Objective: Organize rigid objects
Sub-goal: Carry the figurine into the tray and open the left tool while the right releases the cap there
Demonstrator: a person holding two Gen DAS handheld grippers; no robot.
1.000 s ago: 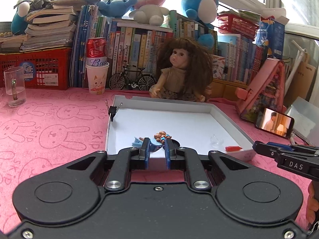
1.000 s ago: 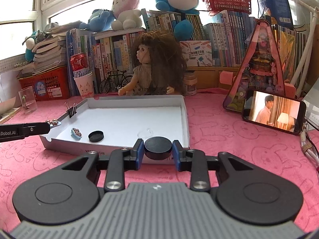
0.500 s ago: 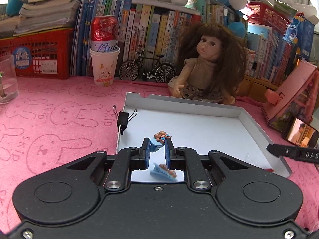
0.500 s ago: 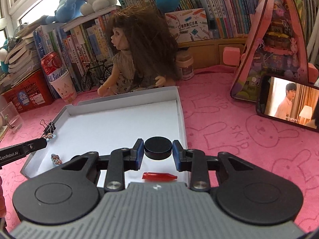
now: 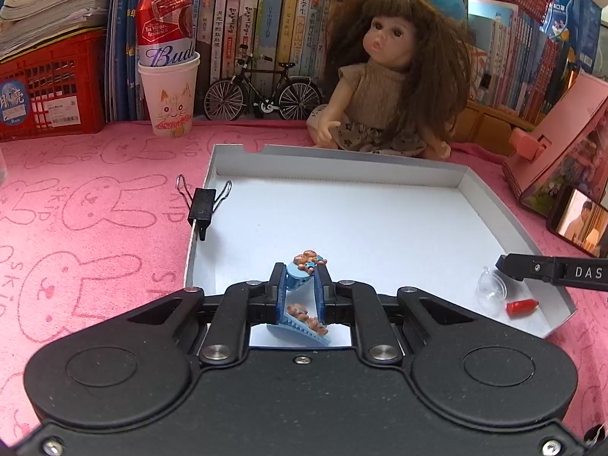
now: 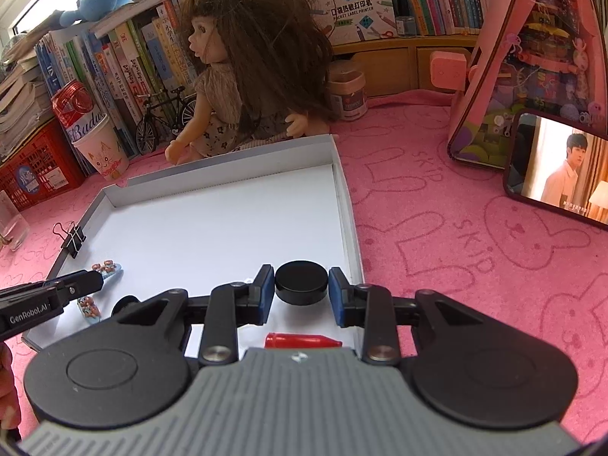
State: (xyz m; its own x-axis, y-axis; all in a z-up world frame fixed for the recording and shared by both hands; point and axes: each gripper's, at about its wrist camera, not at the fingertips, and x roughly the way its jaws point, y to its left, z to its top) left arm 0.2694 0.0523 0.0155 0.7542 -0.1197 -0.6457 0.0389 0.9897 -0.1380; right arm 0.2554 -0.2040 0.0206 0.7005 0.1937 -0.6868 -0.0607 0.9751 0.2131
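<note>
- The left gripper (image 5: 300,283) is clamped narrow on a blue clip (image 5: 298,275) topped with small bear figures, and hangs over the near left part of the tray (image 5: 342,163).
- A second clip (image 5: 304,323) of the same kind lies flat on the tray floor just under that gripper, toward 6 o'clock from the held one.
- The right gripper (image 6: 301,290) pinches a black puck (image 6: 301,282) between its blue pads; it hangs over the tray's near right corner.
- A red cap (image 6: 300,341) lies on the tray floor at 6 o'clock from the puck, close to the gripper body.
- In the left view a clear dome (image 5: 490,288) sits just beside the red cap, near the tray's right wall, under the tip of the right gripper's finger.
- In the right view another dark round piece (image 6: 125,302) shows at 9 o'clock from the puck, half hidden by the gripper body; it may be a second puck.
- A binder clip (image 5: 203,205) grips the tray's left wall, at 11 o'clock from the left gripper.
- A doll (image 5: 391,76) sits at 12 o'clock, touching the tray's far rim.
- A toy bicycle (image 5: 262,93) and a paper cup (image 5: 171,98) holding a red can (image 5: 165,26) stand at 10 to 11 o'clock against the books.
- A phone (image 6: 558,167) leans at 2 o'clock on the pink cloth (image 5: 95,209), well apart from the tray.
</note>
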